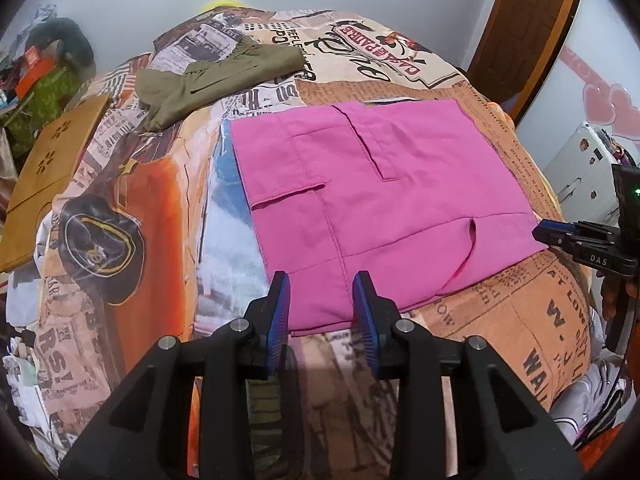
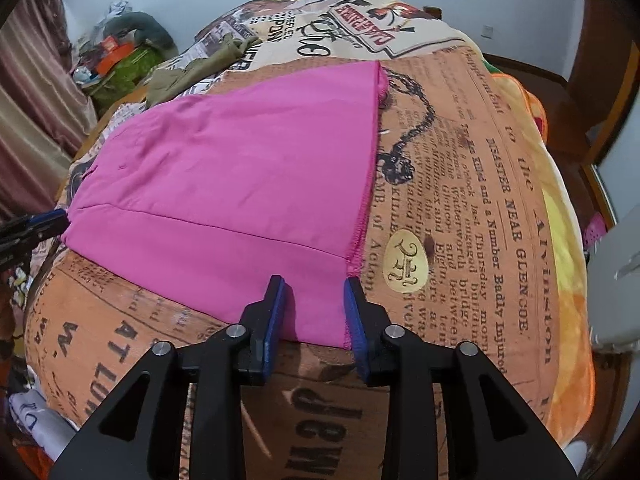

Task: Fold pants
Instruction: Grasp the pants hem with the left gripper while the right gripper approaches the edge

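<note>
Pink pants (image 1: pixel 380 200) lie flat on the printed bed cover, folded into a broad rectangle with pocket seams showing. They also show in the right wrist view (image 2: pixel 240 168). My left gripper (image 1: pixel 322 280) is open, its blue pads over the near left edge of the pants. My right gripper (image 2: pixel 312 284) is open over the near right corner by the hemmed edge. The right gripper also shows in the left wrist view (image 1: pixel 560 236) at the pants' right edge. The left gripper shows in the right wrist view (image 2: pixel 44 220) at the pants' left edge.
Olive green pants (image 1: pixel 216 80) lie crumpled at the far left of the bed. A wooden board (image 1: pixel 52 172) lies at the bed's left edge. Clutter (image 1: pixel 36 76) stands beyond the left side. A wooden door frame (image 1: pixel 528 36) is at the right.
</note>
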A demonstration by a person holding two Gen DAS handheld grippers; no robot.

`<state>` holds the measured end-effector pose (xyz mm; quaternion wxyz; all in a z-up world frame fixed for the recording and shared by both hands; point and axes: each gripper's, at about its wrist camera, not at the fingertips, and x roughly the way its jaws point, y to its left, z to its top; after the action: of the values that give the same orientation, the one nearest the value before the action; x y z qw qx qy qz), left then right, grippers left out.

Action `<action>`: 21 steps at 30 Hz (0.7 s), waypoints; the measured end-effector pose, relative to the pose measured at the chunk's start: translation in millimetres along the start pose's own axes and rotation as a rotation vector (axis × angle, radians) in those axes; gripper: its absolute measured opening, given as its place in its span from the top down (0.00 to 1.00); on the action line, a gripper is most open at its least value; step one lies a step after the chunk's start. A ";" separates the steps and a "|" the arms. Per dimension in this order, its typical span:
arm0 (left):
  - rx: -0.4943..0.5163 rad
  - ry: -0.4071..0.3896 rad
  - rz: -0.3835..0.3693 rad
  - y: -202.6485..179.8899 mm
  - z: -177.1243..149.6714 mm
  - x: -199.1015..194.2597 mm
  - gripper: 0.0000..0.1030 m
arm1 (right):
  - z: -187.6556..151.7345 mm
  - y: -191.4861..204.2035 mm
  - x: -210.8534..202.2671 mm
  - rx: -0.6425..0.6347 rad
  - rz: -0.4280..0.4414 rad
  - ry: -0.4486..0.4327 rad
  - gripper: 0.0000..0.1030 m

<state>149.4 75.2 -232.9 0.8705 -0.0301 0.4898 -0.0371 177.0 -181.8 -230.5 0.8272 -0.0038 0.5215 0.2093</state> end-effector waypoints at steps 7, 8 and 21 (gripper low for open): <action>-0.007 -0.001 -0.015 2.0 0.7 -0.3 0.67 | 0.1 -0.1 0.4 -0.009 -0.010 0.008 0.72; -0.012 0.012 -0.017 2.6 4.7 -1.0 0.67 | 1.4 -0.1 -0.8 -0.008 -0.010 0.014 0.72; -0.082 -0.019 0.067 33.1 66.5 -1.4 0.67 | 41.7 2.3 -14.6 -0.025 -0.007 -0.059 0.71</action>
<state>206.7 109.3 -200.2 0.8738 -0.0496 0.4835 0.0126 206.7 -175.3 -198.3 0.8428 -0.0096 0.4941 0.2130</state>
